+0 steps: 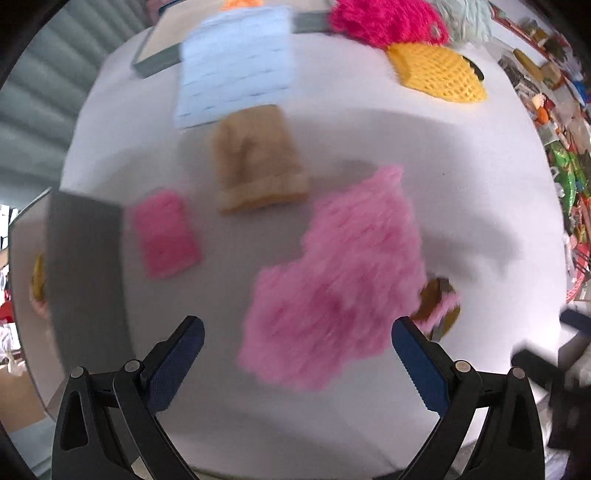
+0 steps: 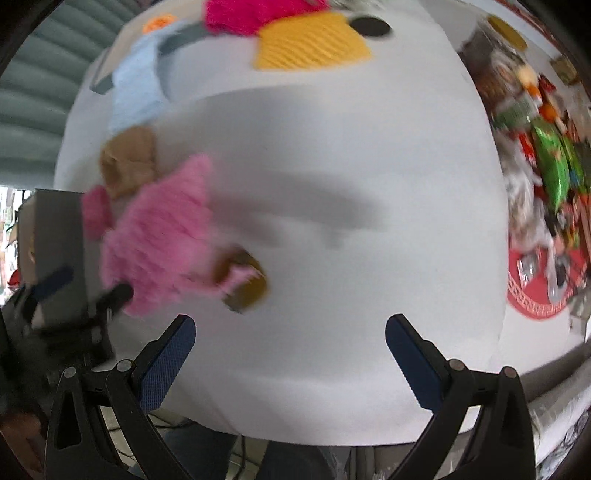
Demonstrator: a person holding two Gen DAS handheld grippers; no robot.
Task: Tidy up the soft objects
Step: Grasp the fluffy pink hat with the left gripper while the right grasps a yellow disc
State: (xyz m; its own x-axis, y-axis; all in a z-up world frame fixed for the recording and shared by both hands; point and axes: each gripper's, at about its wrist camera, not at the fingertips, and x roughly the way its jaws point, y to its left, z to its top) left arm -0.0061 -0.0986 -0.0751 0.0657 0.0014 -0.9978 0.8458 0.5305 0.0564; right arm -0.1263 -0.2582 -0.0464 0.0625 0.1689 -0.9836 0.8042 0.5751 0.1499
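A fluffy light pink cloth [image 1: 340, 280] lies on the white table [image 1: 461, 192], just ahead of my open left gripper [image 1: 297, 332], whose jaws hold nothing. Beyond it lie a small pink pad [image 1: 166, 232], a tan knitted hat [image 1: 258, 162] and a pale blue cloth [image 1: 236, 62]. Farther back are a yellow knitted piece [image 1: 439, 70] and a magenta fluffy piece [image 1: 384, 18]. A brown round thing [image 1: 439, 306] peeks out beside the pink cloth. My right gripper [image 2: 290, 332] is open over bare table, with the pink cloth [image 2: 162, 232] to its left. Both views are blurred.
A grey box [image 1: 85, 273] stands at the table's left edge, another grey tray [image 1: 159, 55] at the back. The left gripper [image 2: 85, 295] shows at the left of the right wrist view. Colourful clutter [image 2: 546, 166] covers the floor on the right beyond the table edge.
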